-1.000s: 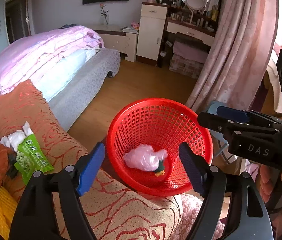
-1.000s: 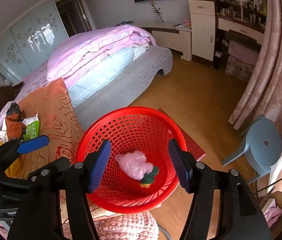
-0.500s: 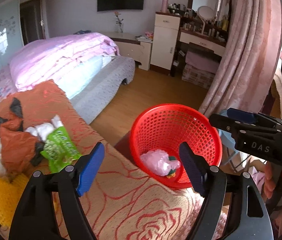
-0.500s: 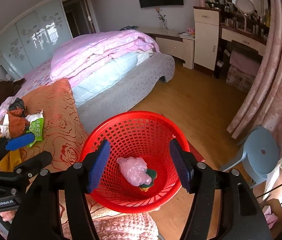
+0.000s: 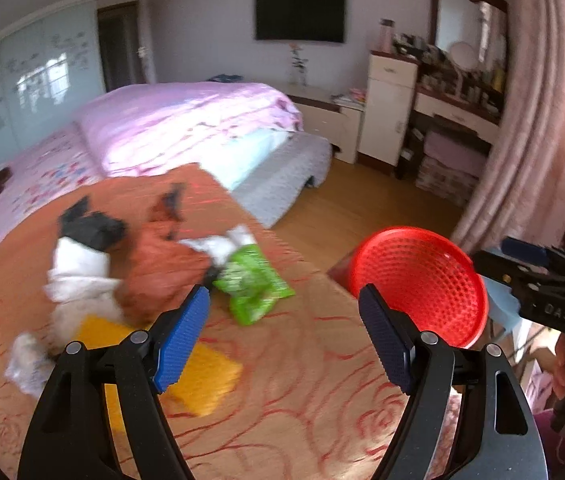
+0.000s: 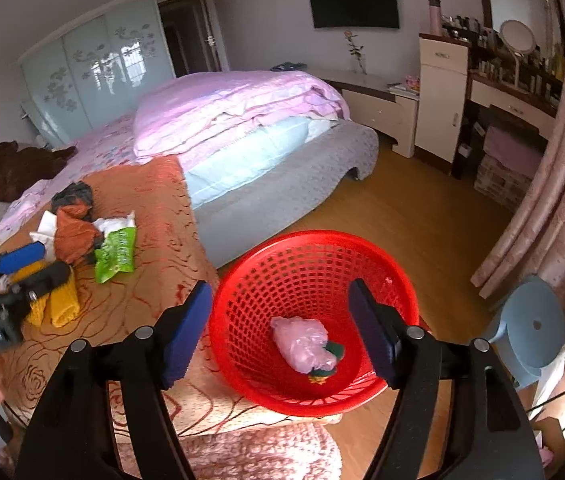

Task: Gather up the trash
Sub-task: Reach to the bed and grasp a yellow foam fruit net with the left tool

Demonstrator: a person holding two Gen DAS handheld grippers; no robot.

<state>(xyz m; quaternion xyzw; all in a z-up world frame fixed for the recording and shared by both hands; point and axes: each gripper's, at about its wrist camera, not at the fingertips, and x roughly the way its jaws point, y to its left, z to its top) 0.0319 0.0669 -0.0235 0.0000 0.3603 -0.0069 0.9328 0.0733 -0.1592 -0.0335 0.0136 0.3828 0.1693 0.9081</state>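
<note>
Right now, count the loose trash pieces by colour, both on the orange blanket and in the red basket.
On the orange blanket:
green packet: 1
orange bag: 1
dark bag: 1
yellow piece: 1
white scraps: at least 2, partly hidden
In the red basket:
pink bag: 1
small green-and-yellow piece: 1
Total: at least 8
</note>
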